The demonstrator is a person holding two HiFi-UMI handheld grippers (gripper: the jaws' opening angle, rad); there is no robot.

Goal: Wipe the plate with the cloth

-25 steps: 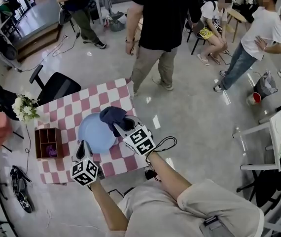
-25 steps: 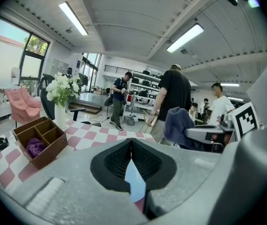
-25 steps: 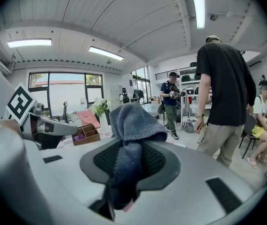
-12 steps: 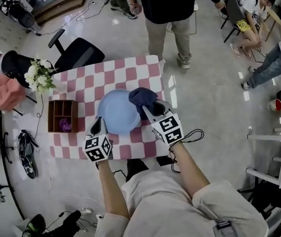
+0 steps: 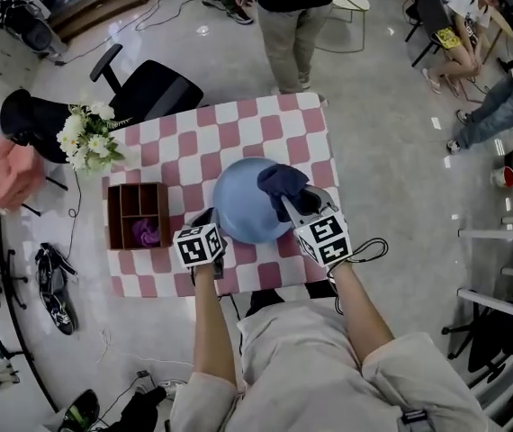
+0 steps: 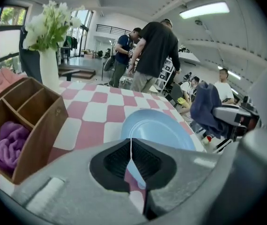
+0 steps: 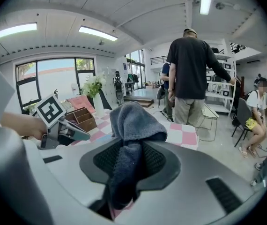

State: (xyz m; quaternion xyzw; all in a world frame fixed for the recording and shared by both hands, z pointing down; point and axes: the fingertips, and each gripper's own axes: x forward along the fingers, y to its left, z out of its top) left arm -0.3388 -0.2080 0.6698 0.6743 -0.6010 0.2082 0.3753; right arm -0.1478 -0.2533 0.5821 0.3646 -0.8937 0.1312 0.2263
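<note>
Left claw (image 5: pixel 211 221) (image 6: pixel 131 146) is clamped on the near rim of the light blue plate (image 5: pixel 243 210) (image 6: pixel 159 128), which sits over the pink-and-white checked worktop (image 5: pixel 175 160). Right claw (image 5: pixel 294 198) (image 7: pixel 129 149) is clamped on the dark blue cloth (image 5: pixel 279 180) (image 7: pixel 133 118), bunched at the plate's far-right edge; contact with the plate can't be confirmed. The wooden divider box (image 5: pixel 138 216) to the left holds a purple cloth (image 5: pixel 146 233).
</note>
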